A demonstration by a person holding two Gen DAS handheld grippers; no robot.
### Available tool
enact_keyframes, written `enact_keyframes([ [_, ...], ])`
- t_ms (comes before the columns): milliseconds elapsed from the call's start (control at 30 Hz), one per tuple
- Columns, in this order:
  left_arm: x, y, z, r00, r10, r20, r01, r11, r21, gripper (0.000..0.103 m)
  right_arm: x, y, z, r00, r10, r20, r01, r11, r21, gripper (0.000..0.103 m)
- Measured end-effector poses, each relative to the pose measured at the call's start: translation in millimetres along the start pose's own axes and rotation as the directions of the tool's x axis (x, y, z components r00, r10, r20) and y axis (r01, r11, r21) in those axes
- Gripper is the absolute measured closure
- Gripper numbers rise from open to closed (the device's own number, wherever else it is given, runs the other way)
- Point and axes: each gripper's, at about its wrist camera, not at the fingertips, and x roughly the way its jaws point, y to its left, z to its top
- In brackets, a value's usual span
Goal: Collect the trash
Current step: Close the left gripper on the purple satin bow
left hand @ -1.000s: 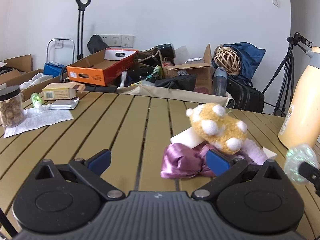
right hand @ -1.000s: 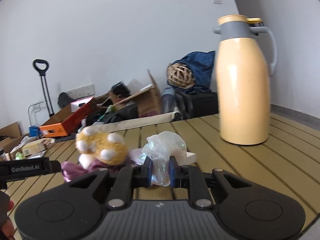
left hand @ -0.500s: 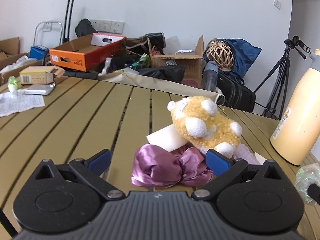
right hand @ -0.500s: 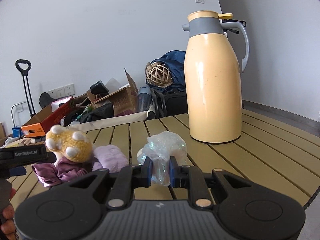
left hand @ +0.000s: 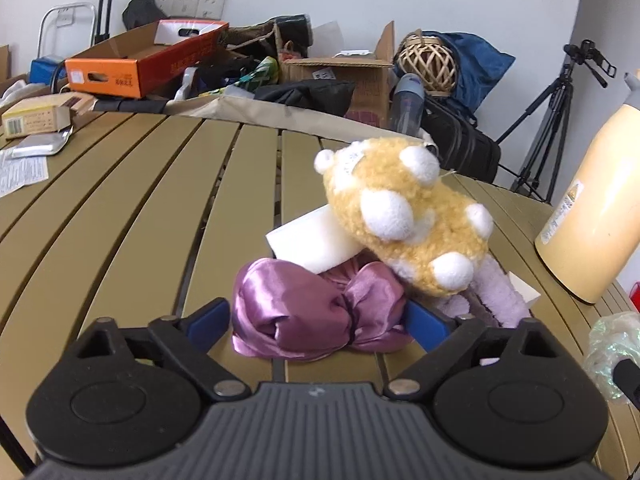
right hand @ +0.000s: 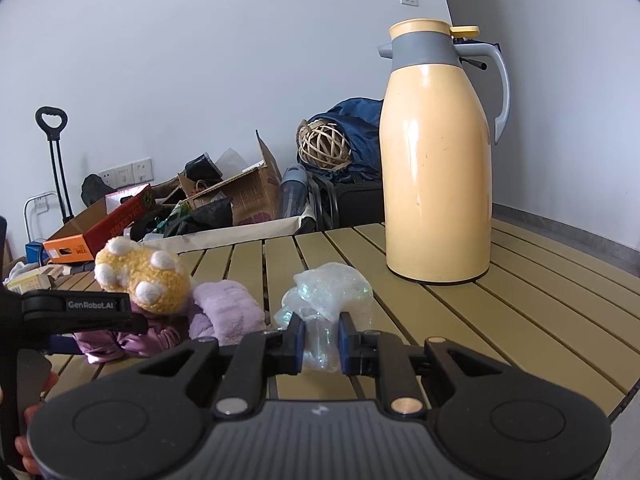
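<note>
My right gripper (right hand: 322,340) is shut on a crumpled clear plastic wrap (right hand: 328,292), held just above the slatted table (right hand: 520,304); the wrap also shows at the right edge of the left wrist view (left hand: 612,348). My left gripper (left hand: 316,320) is open, its blue fingertips either side of a purple satin bow (left hand: 304,316) lying on the table. A white foam block (left hand: 316,240) and a yellow plush toy (left hand: 404,216) rest on the bow, with a lilac fluffy cloth (left hand: 496,296) beside them.
A tall yellow thermos (right hand: 436,168) stands on the table at right. Papers and small boxes (left hand: 32,120) lie at the table's far left. Cardboard boxes, bags, a tripod (left hand: 556,120) and clutter stand behind the table.
My left gripper has moved forward to the bow, which now sits between its open fingers. My right gripper has shifted right, still holding the wrap; the thermos looms closer.
</note>
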Motion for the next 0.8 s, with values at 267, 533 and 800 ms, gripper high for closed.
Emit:
enact_keyframes([
  [267, -4.1, -2.4, -1.6, 1.0, -0.024, 0.011, 0.024, 0.999, 0.022, 0.047, 2.9, -0.8, 0.0, 1.0, 0.006, -0.002, -0.006, 1.0, 0.003, 0.087],
  [533, -14.7, 2.4, -0.5, 1.0, -0.001, 0.017, 0.0, 0.999, 0.036, 0.053, 1.3, 2.7, 2.8, 0.999, 0.043, 0.01, -0.043, 0.999, 0.011, 0.087],
  [800, -45.6, 10.6, -2.2, 0.998, 0.057, 0.031, -0.059, 0.997, 0.056, 0.054, -13.1, 4.6, 6.1, 0.996, 0.078, 0.036, -0.079, 0.997, 0.023, 0.087],
])
